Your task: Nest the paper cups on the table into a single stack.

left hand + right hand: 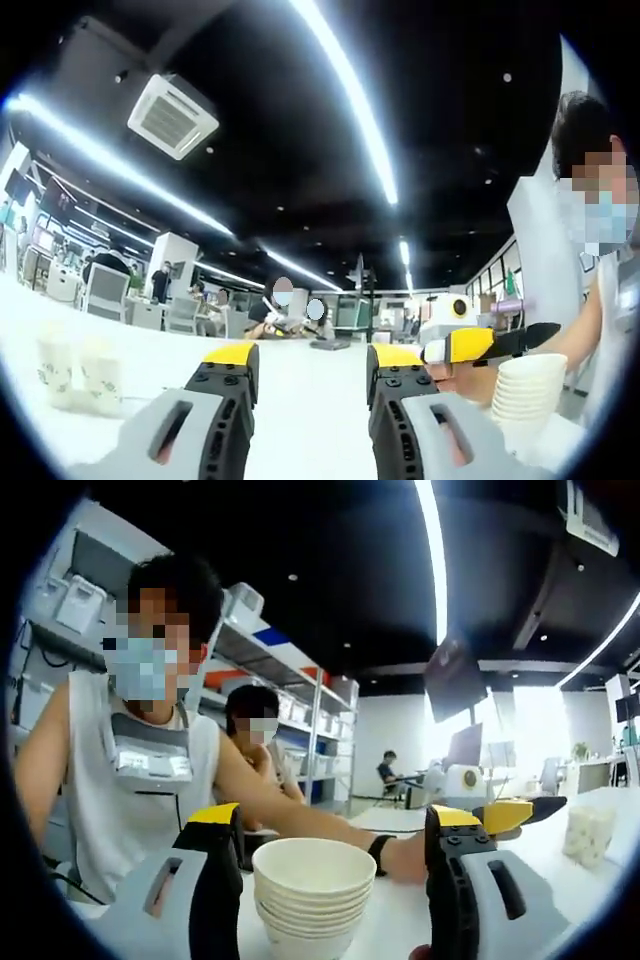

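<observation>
Left tool (308, 375): jaws held apart, nothing between them, low over the worktop (300, 410).
Right tool (330, 845): jaws apart, set either side of the stack (312, 895); contact with the rim cannot be told.
Stack: nested paper cups, upright, mouth up, seen in the left gripper view at right (527, 385).
Loose cups (80, 372): two, upright, side by side, well apart from the stack.
Handling: judged light, thin-walled, easily crushed or tipped; best taken gently across the upper wall, just under the rolled rim.
</observation>
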